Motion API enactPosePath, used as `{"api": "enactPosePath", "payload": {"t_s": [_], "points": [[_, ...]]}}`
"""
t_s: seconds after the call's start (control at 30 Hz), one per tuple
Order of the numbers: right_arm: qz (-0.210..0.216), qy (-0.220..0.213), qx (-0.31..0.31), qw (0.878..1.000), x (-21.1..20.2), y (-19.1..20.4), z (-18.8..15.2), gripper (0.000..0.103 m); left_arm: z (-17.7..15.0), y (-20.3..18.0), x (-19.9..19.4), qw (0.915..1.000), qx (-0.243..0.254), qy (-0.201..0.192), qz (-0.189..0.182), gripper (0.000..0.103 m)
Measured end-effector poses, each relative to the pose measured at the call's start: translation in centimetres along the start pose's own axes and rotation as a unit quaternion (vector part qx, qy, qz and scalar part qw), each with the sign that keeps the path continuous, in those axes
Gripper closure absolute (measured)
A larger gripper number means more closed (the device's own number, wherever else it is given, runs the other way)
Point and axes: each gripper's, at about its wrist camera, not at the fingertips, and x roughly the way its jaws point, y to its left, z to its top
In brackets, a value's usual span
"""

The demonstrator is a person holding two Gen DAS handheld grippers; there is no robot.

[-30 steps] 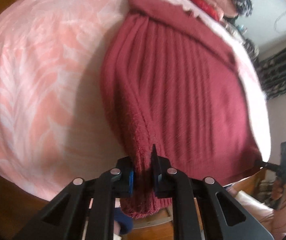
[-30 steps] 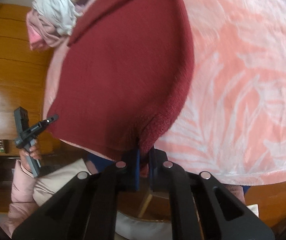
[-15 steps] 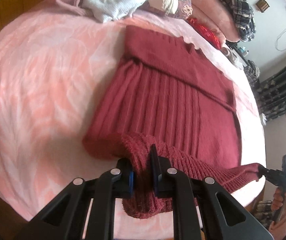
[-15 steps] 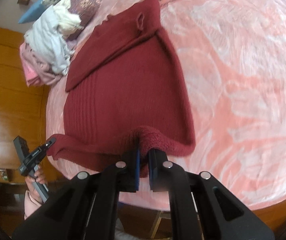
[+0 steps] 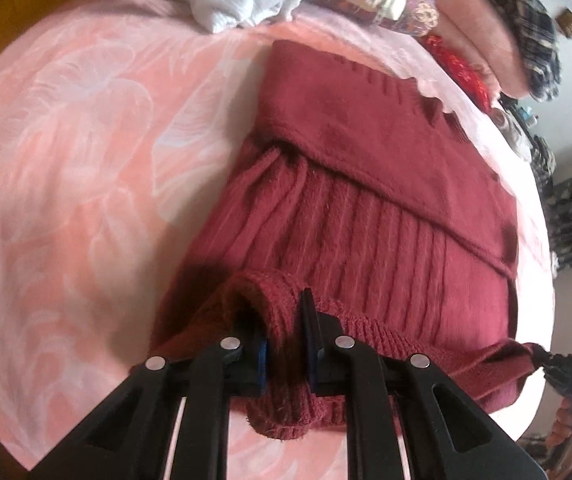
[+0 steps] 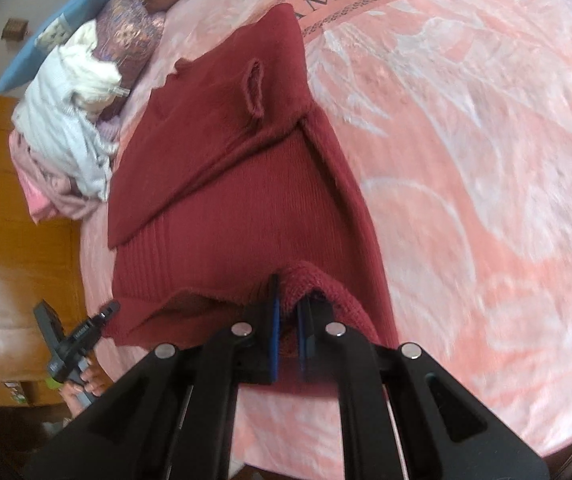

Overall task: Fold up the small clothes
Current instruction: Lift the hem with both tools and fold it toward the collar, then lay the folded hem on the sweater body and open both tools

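**Hem lifted, fold half made**

A dark red sweater [image 5: 366, 208] lies on the pink bedspread [image 5: 86, 160] of a bed, its sleeves already folded across the upper part. The left tongs [image 5: 286, 344] are clamped on the ribbed hem at one bottom corner; the right tongs [image 6: 286, 332] are closed on the hem at the other corner — each view also shows the other tool pinching its end of the lifted edge. The hem is raised and curling over the body of the sweater, but it has not been laid down.

As a judgement, the sleeves are done and the bottom-to-top fold is in hand, perhaps midway. What remains is to carry the hem up toward the collar, lay it flat and let go — then the pile of clothes [image 6: 66, 128] near the pillows [image 6: 126, 28] looks unfolded and waiting.
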Motion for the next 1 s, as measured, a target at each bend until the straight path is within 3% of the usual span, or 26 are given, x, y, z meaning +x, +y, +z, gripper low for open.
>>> {"api": "enactPosePath", "payload": {"t_s": [0.1,0.17,0.3,0.37,0.4,0.5,0.57,0.7,0.87,1.0], "points": [[-0.01,-0.005,0.003,1.0,0.7,-0.6,1.6,0.088,1.4,0.4,1.4,0.9996,-0.021,0.017,-0.003,0.083],[-0.02,-0.018,-0.004,1.0,0.3,-1.0,2.2,0.074,2.0,0.6,1.3,0.9992,-0.029,0.024,-0.015,0.082],[-0.023,-0.035,-0.045,0.998,-0.8,-0.8,2.8,0.071,2.8,0.7,-0.6,0.9993,-0.003,0.014,-0.035,0.078],[-0.021,-0.041,-0.073,0.996,-1.4,-0.4,2.6,0.067,3.1,0.7,-1.9,0.9997,0.009,-0.011,-0.018,0.051],[-0.021,-0.041,-0.09,0.995,-1.6,-0.1,2.4,0.066,3.3,0.9,-3.1,0.9991,0.016,-0.038,-0.008,0.047],[-0.016,-0.032,-0.135,0.99,-1.6,0.6,2.0,0.061,3.8,0.8,-4.9,0.9955,0.051,-0.079,0.014,0.041],[-0.019,-0.025,-0.168,0.985,-1.2,1.3,1.7,0.05,3.9,0.4,-4.9,0.9925,0.074,-0.092,0.029,0.036],[-0.029,-0.008,-0.19,0.981,0.3,1.5,1.6,0.043,3.9,-1.0,-2.7,0.9886,0.116,-0.083,0.048,0.034],[-0.016,0.011,-0.231,0.973,1.9,2.7,1.1,0.044,3.1,-3.9,0.3,0.9732,0.199,-0.075,0.088,0.029],[-0.039,0.014,-0.255,0.966,3.3,3.4,1.2,0.038,2.7,-5.7,2.1,0.9583,0.251,-0.077,0.114,0.024]]}}
